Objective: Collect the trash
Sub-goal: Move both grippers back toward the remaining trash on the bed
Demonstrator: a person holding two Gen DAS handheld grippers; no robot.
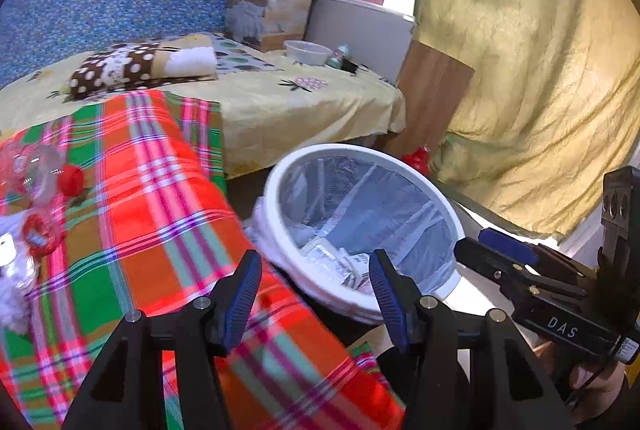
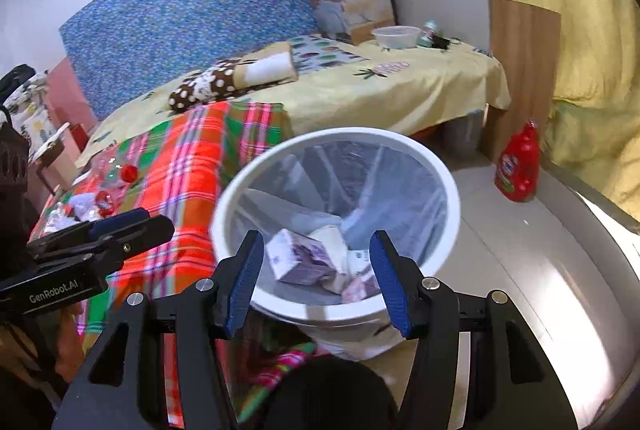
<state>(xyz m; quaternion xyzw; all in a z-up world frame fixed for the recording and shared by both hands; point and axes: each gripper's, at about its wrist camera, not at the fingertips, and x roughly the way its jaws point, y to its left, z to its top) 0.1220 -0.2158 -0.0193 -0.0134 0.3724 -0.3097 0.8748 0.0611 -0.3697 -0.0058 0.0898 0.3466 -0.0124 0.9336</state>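
Note:
A white trash bin (image 2: 440,166) with a clear liner stands on the floor beside the plaid cloth (image 1: 160,198). Inside lie a purple-printed carton (image 2: 300,258) and other paper scraps, also seen in the left wrist view (image 1: 340,262). My right gripper (image 2: 316,282) is open and empty just above the bin's near rim. My left gripper (image 1: 316,290) is open and empty over the cloth's edge, left of the bin (image 1: 448,214). Crushed clear plastic bottles with red caps (image 1: 44,186) and crumpled white paper (image 1: 12,294) lie on the cloth's far left; they also show in the right wrist view (image 2: 108,186).
A bed with a yellow sheet (image 1: 280,102) holds a polka-dot pillow (image 1: 132,66), a cardboard box (image 1: 272,6), a bowl (image 1: 308,52) and a small bottle (image 1: 340,55). A red detergent bottle (image 2: 518,162) stands on the floor by a wooden panel (image 2: 520,70). A yellow curtain (image 1: 520,70) hangs right.

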